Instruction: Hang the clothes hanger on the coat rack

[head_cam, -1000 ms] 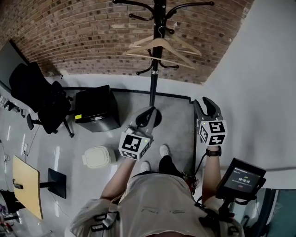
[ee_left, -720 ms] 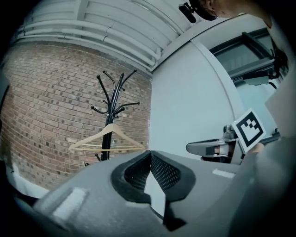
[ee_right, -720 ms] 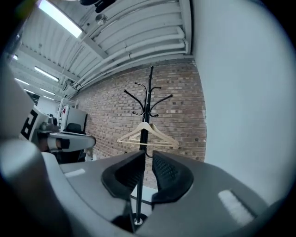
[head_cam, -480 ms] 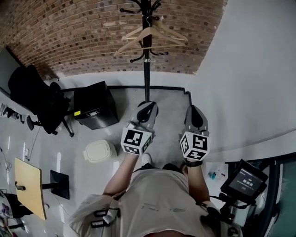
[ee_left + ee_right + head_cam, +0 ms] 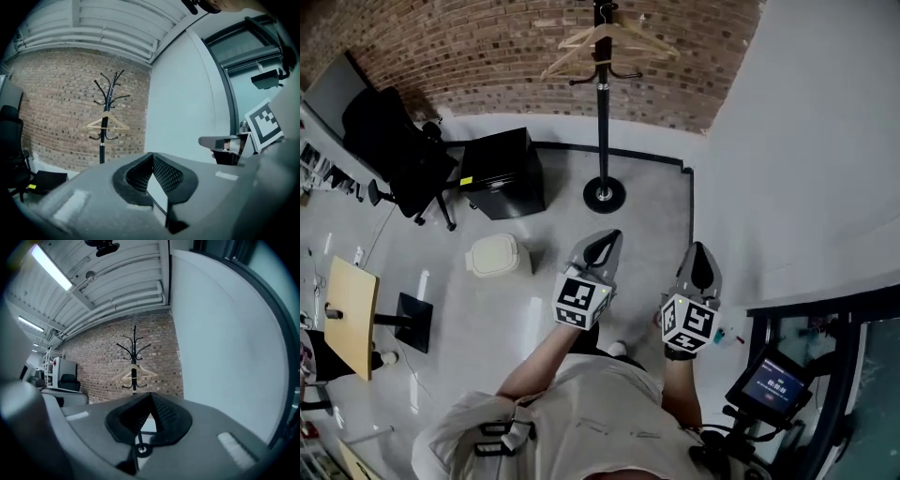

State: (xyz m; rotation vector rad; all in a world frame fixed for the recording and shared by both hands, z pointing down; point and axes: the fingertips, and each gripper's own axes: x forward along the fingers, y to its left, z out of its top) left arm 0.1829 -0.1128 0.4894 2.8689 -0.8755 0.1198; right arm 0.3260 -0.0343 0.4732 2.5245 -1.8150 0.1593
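Observation:
The black coat rack (image 5: 602, 112) stands against the brick wall, with wooden hangers (image 5: 605, 42) hung near its top. From the left gripper view the coat rack (image 5: 104, 117) and a hanger (image 5: 104, 124) look small and distant, and the right gripper view shows the rack (image 5: 134, 352) and hanger (image 5: 133, 372) just as far away. My left gripper (image 5: 602, 242) and right gripper (image 5: 701, 253) are held side by side, well short of the rack's base (image 5: 605, 195). Both are shut, with nothing between the jaws at the left gripper (image 5: 152, 154) or the right gripper (image 5: 151, 394).
A black cabinet (image 5: 500, 186) and an office chair (image 5: 398, 155) stand left of the rack. A white lidded bin (image 5: 497, 255) sits on the floor near my left side. A wooden-topped stand (image 5: 352, 314) is far left. A white wall (image 5: 787, 141) runs along the right, with a small screen (image 5: 773, 384) below it.
Both grippers have drawn back from the coat rack, which now looks farther off. The right gripper's jaws, spread a second ago, have come together.

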